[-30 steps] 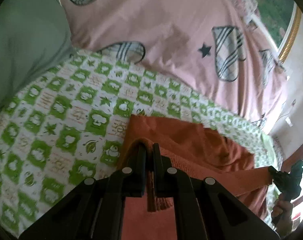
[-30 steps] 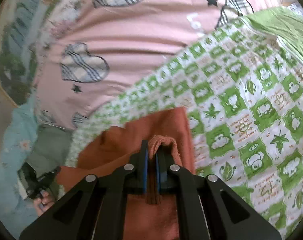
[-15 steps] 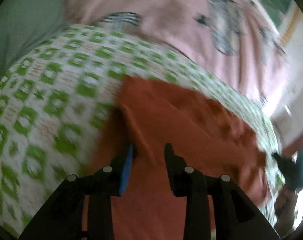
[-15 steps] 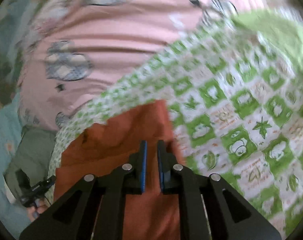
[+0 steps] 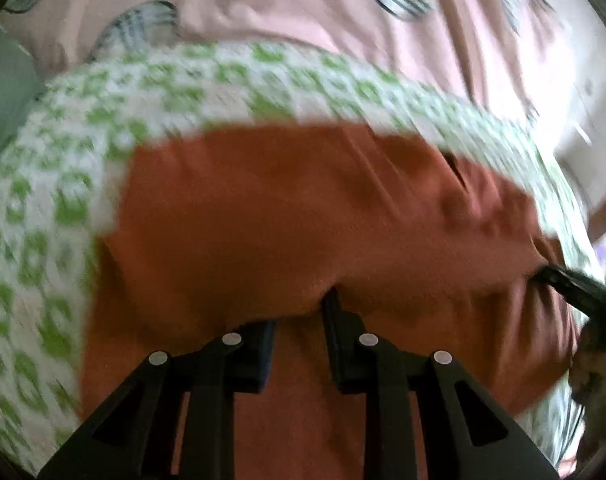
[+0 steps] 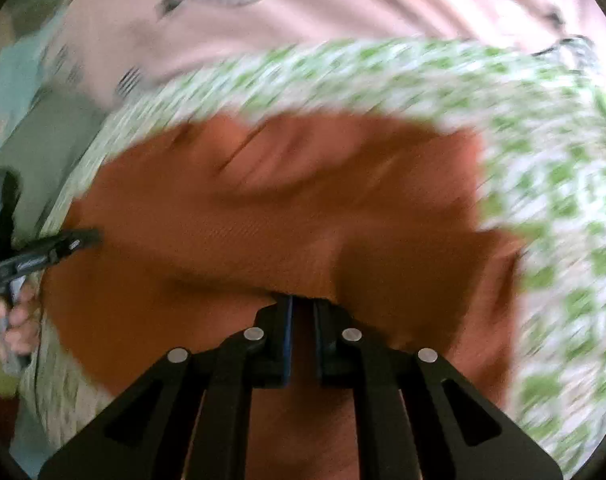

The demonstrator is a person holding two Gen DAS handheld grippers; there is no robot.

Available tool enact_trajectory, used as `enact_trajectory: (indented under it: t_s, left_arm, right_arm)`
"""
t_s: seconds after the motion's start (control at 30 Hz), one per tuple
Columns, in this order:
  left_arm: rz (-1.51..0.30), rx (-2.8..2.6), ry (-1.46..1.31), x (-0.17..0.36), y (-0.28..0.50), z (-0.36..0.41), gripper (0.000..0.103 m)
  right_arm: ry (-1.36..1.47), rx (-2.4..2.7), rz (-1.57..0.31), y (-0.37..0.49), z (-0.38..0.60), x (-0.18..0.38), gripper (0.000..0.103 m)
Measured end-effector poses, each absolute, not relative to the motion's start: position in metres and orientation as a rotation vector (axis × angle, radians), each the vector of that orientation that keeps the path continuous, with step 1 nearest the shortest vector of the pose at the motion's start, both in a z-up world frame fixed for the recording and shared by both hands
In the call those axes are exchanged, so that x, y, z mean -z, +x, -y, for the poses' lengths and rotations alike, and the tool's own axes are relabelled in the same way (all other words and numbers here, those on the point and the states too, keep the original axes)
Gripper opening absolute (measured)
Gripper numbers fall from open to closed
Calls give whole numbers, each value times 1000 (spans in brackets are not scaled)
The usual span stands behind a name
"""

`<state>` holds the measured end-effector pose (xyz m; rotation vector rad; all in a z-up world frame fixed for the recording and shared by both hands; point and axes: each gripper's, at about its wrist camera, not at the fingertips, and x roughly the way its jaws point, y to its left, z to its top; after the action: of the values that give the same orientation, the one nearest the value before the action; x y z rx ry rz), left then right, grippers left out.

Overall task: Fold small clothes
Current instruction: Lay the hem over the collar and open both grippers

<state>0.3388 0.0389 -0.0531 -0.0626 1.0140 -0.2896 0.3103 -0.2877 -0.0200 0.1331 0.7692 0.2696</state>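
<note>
A rust-orange garment (image 5: 303, 208) lies spread on a green-and-white patterned sheet (image 5: 55, 200); it also fills the middle of the right wrist view (image 6: 271, 208). My left gripper (image 5: 299, 312) is open, its fingers apart over the garment's near edge, holding nothing. My right gripper (image 6: 302, 304) has its fingers a narrow gap apart at the garment's near fold; orange cloth shows in the gap. The right gripper also shows at the right edge of the left wrist view (image 5: 543, 274), and the left gripper at the left edge of the right wrist view (image 6: 91, 236). Both views are motion-blurred.
A pink quilt with plaid heart patches (image 5: 263, 4) lies beyond the sheet, also in the right wrist view (image 6: 343, 4). A grey-green cloth (image 5: 3, 92) lies at the far left. A hand (image 6: 11, 316) holds the left gripper's handle.
Both grippers held garment edges a second ago. The left one has opened and let go; the right one has parted slightly. Both have moved forward and the garment now lies spread wider.
</note>
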Motion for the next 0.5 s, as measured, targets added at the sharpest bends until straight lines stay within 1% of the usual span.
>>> enact_trajectory:
  t_s: [0.1,0.2,0.23,0.27,0.33,0.37,0.43,0.5]
  left_arm:
    - [-977,231,-168,38,372,-63,25]
    - [-949,193,-268,26,381,-87,24]
    - [-934,179,-284,23,379,-93,27]
    - [-909,163,-300,20,372,-99,31]
    - [-864,127,-310,16,359,-108,69]
    - [-823,78,-303,13,352,-114,74]
    - [-788,52,-307,9,342,-123,75]
    - [-793,31,-338,6,335,-139,74]
  right_arm:
    - [207,-177,-666,320,311,-1,9]
    - [328,-96,-586,320,343,-17,10]
    - [363,-97,-579,316,347,-20,10]
    - [394,-106,-575,308,353,-22,10]
    - [415,-130,-568,293,353,-20,10]
    - [413,-145,-571,284,350,-18,10]
    - [415,-174,-588,273,340,-11,10]
    - [414,-197,-607,260,330,-4,10]
